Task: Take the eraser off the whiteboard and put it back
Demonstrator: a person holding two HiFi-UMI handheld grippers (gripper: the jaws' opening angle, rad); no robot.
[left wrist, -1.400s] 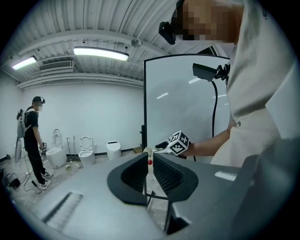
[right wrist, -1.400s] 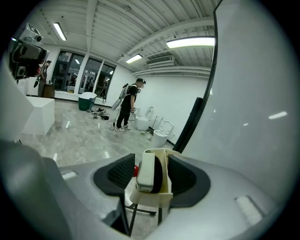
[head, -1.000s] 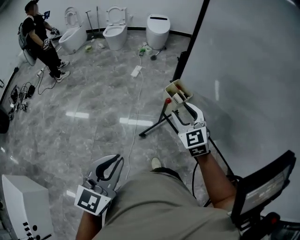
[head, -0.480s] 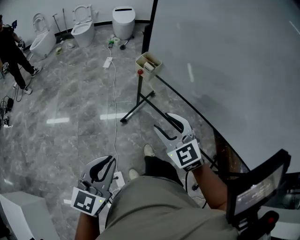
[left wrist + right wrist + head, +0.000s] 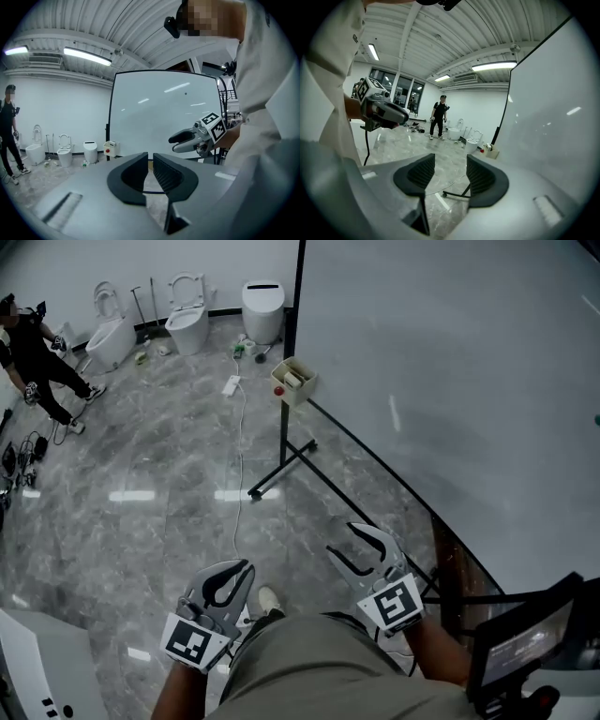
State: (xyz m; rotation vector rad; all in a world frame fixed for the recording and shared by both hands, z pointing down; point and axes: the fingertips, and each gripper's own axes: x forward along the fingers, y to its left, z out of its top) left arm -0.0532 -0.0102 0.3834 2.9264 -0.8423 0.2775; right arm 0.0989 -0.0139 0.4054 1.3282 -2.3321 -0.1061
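Note:
The whiteboard (image 5: 450, 381) fills the right of the head view on a black stand (image 5: 281, 474). A beige tray box (image 5: 293, 381) hangs at its lower left corner with small white items inside; I cannot pick out an eraser. A small dark spot (image 5: 596, 418) sits on the board at the frame's right edge. My right gripper (image 5: 342, 538) is open and empty, low by my body and well short of the box. My left gripper (image 5: 247, 565) is shut and empty over the floor. Each gripper view shows its own jaws (image 5: 150, 157) (image 5: 451, 161) holding nothing.
Toilets (image 5: 187, 310) stand along the back wall. A person (image 5: 37, 343) is at the far left. A power strip with a white cable (image 5: 232, 385) lies on the marble floor. A white cabinet (image 5: 37, 671) is at bottom left, a screen (image 5: 525, 652) at bottom right.
My right gripper was up at the tray box a second ago and has drawn back down toward my body. The left gripper stayed low. The view has swung toward the board.

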